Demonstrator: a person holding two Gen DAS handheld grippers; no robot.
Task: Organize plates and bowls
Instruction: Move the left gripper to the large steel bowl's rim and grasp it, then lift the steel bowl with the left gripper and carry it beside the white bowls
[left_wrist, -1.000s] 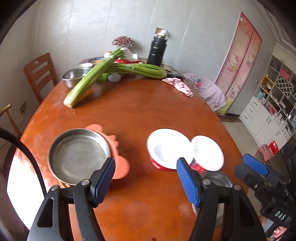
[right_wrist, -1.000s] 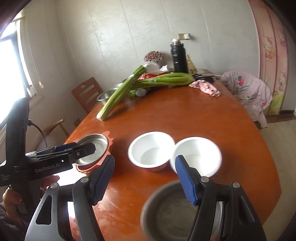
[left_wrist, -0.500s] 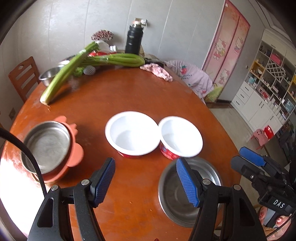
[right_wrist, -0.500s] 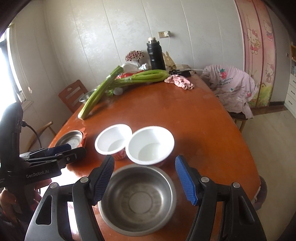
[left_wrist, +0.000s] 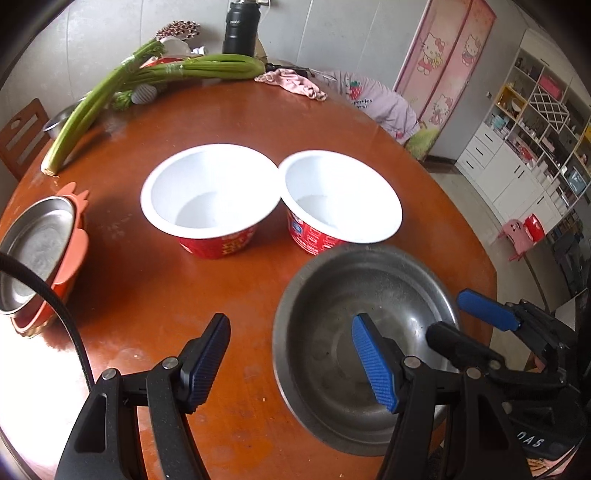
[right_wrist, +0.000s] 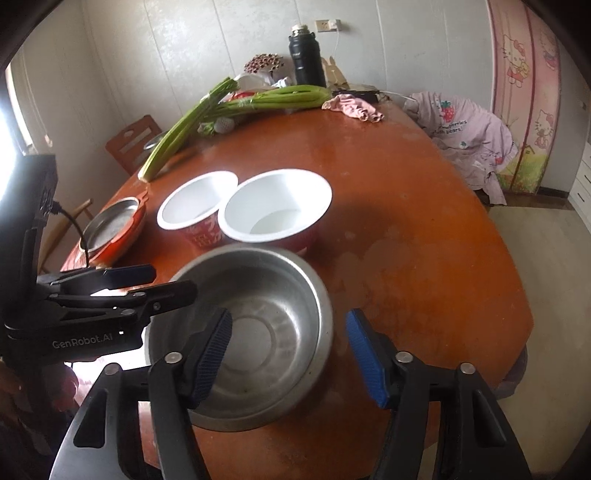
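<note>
Orange worktop (right_wrist: 406, 221), steel bowl (right_wrist: 258, 332) nearest its edge.
Right hand-held gripper (right_wrist: 288, 354) closing astride the bowl's rim could slip; left hand-held gripper (left_wrist: 291, 363), apart, crowds it.

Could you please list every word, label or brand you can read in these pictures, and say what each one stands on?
"GenRobot.AI": on the body of the left gripper.
"berries" and "bears!": on the pink garment over the chair.
Red print on the two paper bowls: too blurred to read.
Lettering on the black flask and on the right gripper: not legible.
</note>
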